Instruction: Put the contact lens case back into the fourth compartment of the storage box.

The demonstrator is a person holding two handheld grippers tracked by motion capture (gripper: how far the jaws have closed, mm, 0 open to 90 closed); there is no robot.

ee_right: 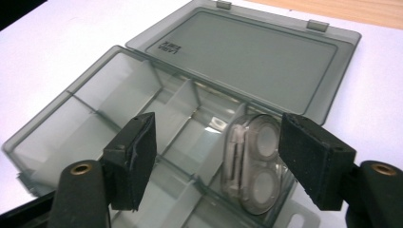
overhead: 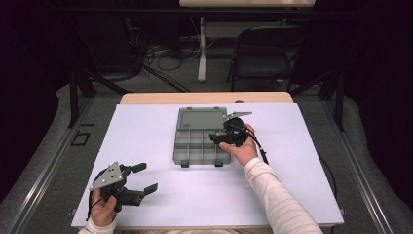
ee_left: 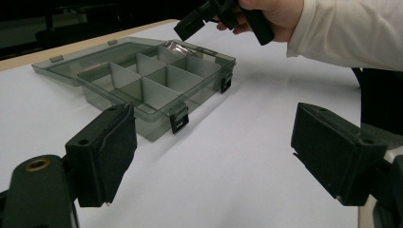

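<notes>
Over the organizer box's (overhead: 201,141) right-hand compartments, the right gripper (ee_right: 216,161) hangs open astride what looks like a clear contact-lens case (ee_right: 254,164), while the left gripper (overhead: 144,177), also open, sits well apart.

One grey translucent organizer box (overhead: 201,136) lies on the one white sheet (overhead: 146,146) that covers the table, and it has one lid (ee_right: 252,50), folded flat open behind it. Two hinge tabs (ee_right: 317,24) show on the lid's far edge, and two black latches (ee_left: 179,119) sit on the box's front wall. The compartments seem to number about eight, though the dividers are hard to follow. One clear contact lens case (ee_right: 254,164) with two round wells rests inside. Two grippers are present: one left gripper (overhead: 143,178) and one right gripper (overhead: 219,139), each with two jaws. One folding chair (overhead: 265,51) stands beyond the table.
</notes>
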